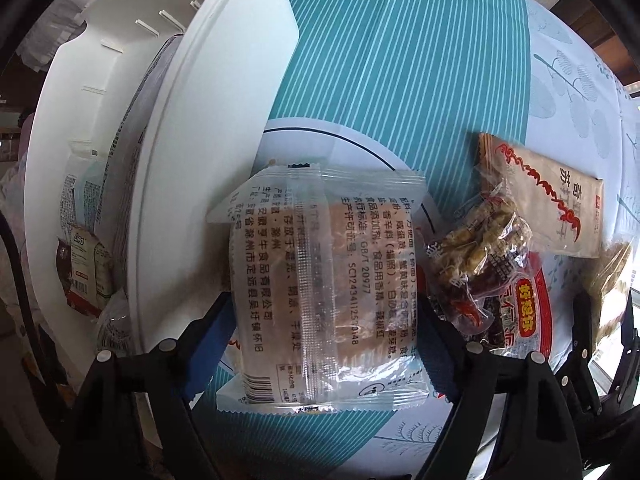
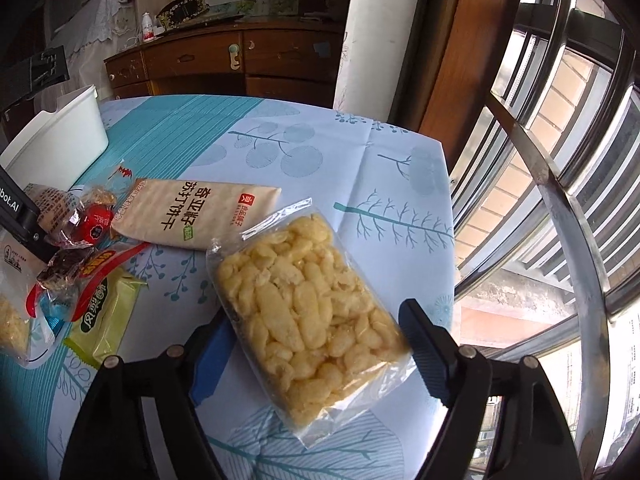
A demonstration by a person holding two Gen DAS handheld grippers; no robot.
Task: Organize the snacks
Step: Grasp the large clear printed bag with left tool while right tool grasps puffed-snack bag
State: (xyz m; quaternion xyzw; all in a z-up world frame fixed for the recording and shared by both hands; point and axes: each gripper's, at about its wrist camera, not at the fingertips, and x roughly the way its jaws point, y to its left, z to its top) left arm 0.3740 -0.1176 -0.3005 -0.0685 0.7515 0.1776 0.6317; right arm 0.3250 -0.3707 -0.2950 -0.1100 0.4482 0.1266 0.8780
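My left gripper (image 1: pixel 324 320) is shut on a clear-wrapped brown biscuit packet (image 1: pixel 324 280) and holds it above the table, next to the white storage bin (image 1: pixel 192 160). The bin holds several snack packs (image 1: pixel 88 268). My right gripper (image 2: pixel 316 340) is shut on a clear bag of yellow puffed snacks (image 2: pixel 304 316), lifted slightly over the tablecloth. A beige cracker packet (image 2: pixel 200 212) lies on the table, also in the left wrist view (image 1: pixel 548 200). Small wrapped nut candies (image 1: pixel 480 248) and a red-and-white packet (image 1: pixel 524 320) lie beside it.
A green packet (image 2: pixel 104 320) and a red wrapped candy (image 2: pixel 94 224) lie at the left in the right wrist view. The white bin (image 2: pixel 60 140) stands at the far left of the table. The table edge (image 2: pixel 448 208) faces a window railing. A wooden cabinet (image 2: pixel 240 60) stands behind.
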